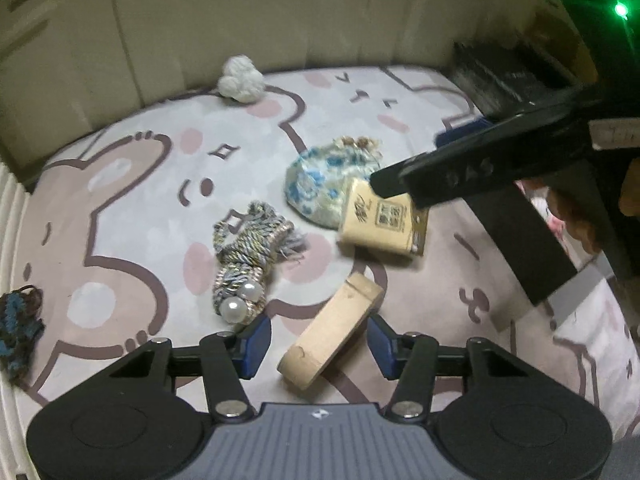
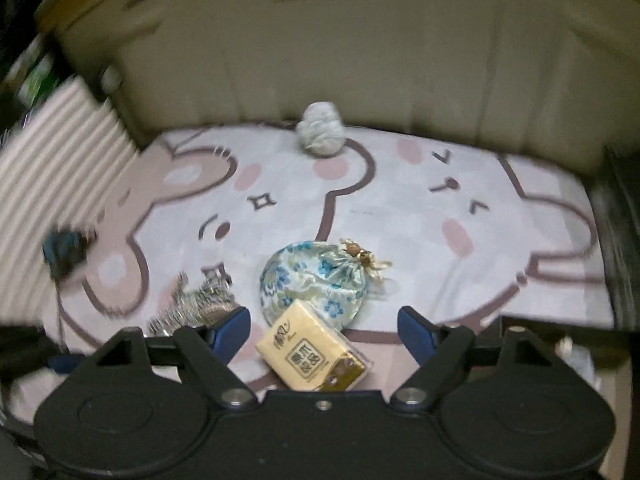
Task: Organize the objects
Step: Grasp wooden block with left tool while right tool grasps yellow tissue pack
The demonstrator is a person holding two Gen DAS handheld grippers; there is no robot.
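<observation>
A tan wooden block (image 1: pixel 332 332) lies tilted on the cartoon mat (image 1: pixel 120 200), between the blue pads of my left gripper (image 1: pixel 319 340). The right pad is at its edge and the left pad stands clear of it, so the gripper is open. My right gripper (image 2: pixel 324 330) is open around a yellow tissue pack (image 2: pixel 312 354) without touching it. The tissue pack (image 1: pixel 382 224) leans on a blue floral pouch (image 1: pixel 320 176), also seen as the pouch (image 2: pixel 316 280) just beyond the right pads. One of the right gripper's black fingers (image 1: pixel 440 176) reaches over the pack.
A braided yarn piece with two pearls (image 1: pixel 248 256) lies left of the block. A white knitted ball (image 2: pixel 322 128) sits by the beige back wall. A dark blue crochet piece (image 1: pixel 18 328) lies at the mat's left edge. A black box (image 1: pixel 492 76) stands back right.
</observation>
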